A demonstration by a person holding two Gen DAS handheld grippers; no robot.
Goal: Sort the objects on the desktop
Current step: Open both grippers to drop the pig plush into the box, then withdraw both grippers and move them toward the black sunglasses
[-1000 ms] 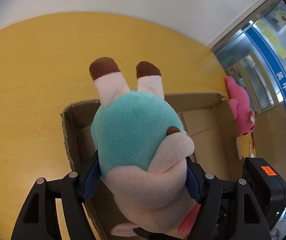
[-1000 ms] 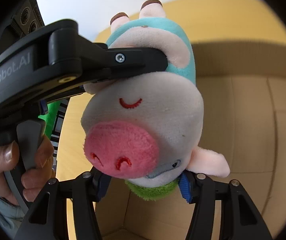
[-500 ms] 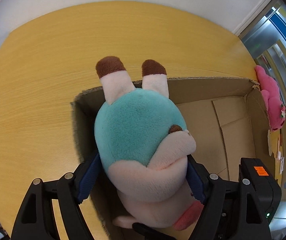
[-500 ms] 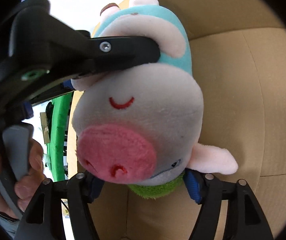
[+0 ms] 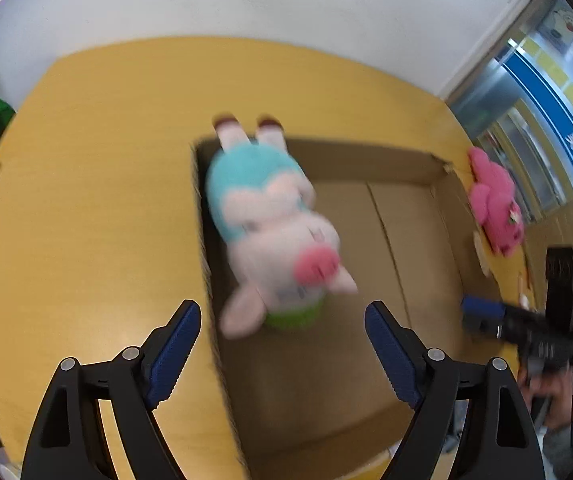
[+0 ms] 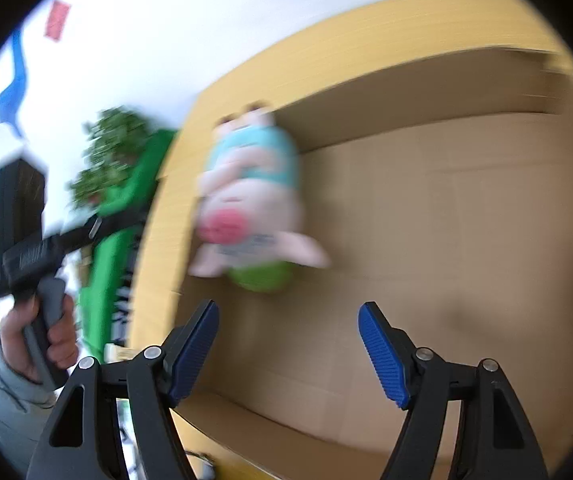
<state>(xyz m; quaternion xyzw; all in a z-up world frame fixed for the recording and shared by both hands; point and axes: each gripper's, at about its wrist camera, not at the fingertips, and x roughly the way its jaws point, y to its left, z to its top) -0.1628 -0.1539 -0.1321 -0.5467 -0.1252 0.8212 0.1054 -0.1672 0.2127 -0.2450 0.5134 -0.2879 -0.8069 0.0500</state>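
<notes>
Release had just happened: a second earlier both grippers were clamped on the plush pig with the teal body, pink snout and green collar, the left around its body and the right at its neck, and by this moment neither touched it. The left gripper stood with its blue-padded jaws spread wide and nothing between them, and the right gripper was likewise wide apart and empty. The pig lay inside the open brown cardboard box, at its left end against the left wall, feet toward the far wall and head toward the near side; motion blur smeared it in both views, so whether it had fully settled on the box floor could not be told. In the left wrist view the right gripper showed as a black tool at the right edge, well apart from the toy. The box sat on the yellow wooden tabletop, and a second toy, a pink plush figure, lay on the table just outside the box's right wall. Judging from this layout, the pig's part of the sorting looked done, and the pink plush seemed the likely next item, nearer the right gripper than the left. A green leafy plant stood beyond the table's left edge.
</notes>
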